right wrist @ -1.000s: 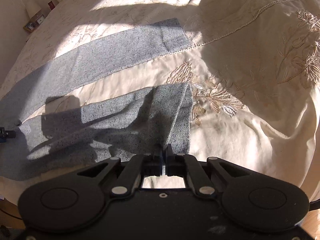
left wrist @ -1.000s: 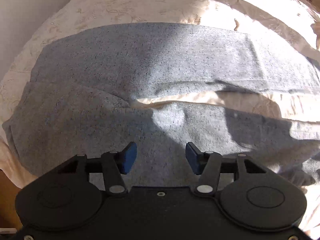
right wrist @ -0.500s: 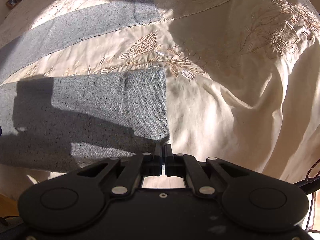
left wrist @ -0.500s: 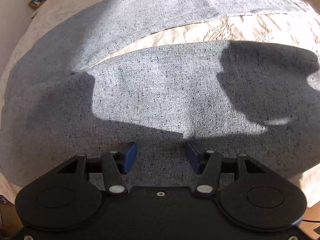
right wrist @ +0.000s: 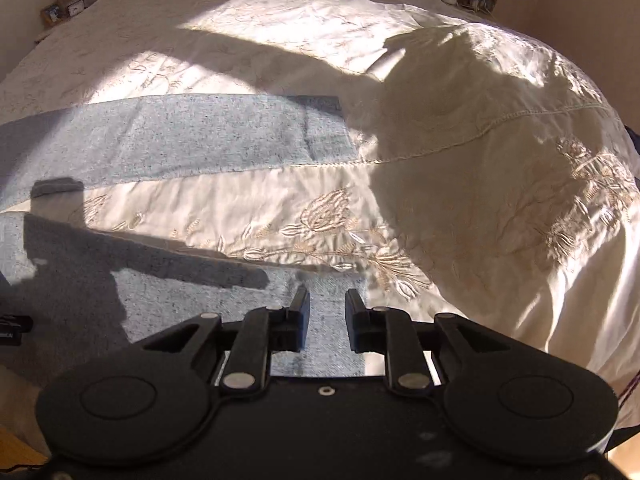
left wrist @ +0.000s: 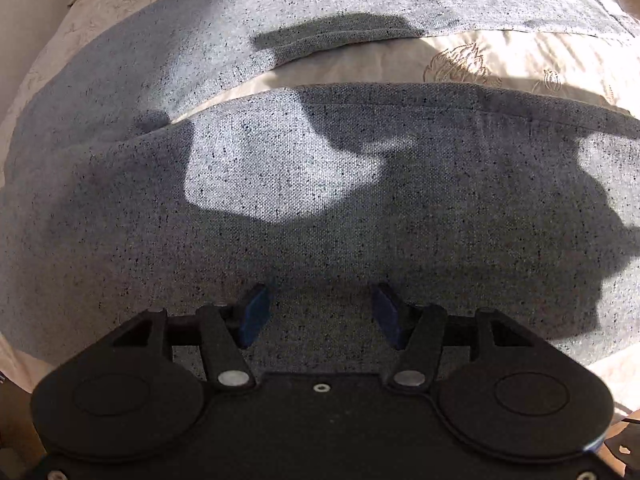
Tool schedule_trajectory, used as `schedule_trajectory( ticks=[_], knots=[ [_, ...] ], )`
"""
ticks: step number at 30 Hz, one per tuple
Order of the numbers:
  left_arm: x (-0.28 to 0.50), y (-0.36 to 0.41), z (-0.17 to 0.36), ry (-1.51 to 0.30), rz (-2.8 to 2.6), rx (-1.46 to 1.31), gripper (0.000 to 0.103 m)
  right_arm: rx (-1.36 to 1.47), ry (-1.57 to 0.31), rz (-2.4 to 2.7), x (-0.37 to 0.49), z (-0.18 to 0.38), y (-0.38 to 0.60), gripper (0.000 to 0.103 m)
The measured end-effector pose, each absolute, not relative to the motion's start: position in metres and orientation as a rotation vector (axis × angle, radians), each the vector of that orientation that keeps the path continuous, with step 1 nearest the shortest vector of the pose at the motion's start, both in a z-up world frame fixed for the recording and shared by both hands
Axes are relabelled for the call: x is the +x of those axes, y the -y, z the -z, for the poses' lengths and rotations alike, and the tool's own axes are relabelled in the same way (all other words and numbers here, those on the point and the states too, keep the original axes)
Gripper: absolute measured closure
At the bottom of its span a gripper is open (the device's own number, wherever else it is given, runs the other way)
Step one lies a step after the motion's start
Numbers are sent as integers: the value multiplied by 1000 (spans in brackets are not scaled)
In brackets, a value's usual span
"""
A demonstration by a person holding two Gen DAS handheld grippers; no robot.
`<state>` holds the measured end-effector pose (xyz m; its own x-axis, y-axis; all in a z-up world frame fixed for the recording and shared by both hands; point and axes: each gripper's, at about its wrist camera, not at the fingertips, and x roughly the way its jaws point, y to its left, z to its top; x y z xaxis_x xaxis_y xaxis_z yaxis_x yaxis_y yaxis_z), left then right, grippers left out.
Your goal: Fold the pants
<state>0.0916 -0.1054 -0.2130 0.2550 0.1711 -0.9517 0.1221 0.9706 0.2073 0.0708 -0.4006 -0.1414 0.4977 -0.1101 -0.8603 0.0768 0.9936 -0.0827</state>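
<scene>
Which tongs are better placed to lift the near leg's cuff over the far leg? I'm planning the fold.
Right, probably: the right tongs hang open above the near leg's cuff. The left tongs are open over mid-fabric.

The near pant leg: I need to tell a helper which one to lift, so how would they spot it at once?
On the cream embroidered bedspread lie speckled grey fabric pants with two legs side by side. The near pant leg lies closest to the bed's front edge, its hem just under the open right tool. Unlike the far pant leg, it crosses the leaf embroidery.
</scene>
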Motion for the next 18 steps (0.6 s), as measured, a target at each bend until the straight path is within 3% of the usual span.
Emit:
schedule_trajectory(
  ticks=[9, 11, 14, 18],
  knots=[
    [99, 91, 213, -1351, -10, 198, 40, -67, -1166, 31, 115, 198, 384, 83],
    [98, 87, 212, -1360, -6, 173, 40, -50, -1181, 61, 117, 204, 393, 93],
    [97, 81, 211, -1376, 2, 146, 40, 11, -1183, 77, 116, 209, 407, 101],
    [92, 77, 202, -1371, 14, 138, 40, -25, -1177, 136, 116, 206, 403, 101]
  ],
)
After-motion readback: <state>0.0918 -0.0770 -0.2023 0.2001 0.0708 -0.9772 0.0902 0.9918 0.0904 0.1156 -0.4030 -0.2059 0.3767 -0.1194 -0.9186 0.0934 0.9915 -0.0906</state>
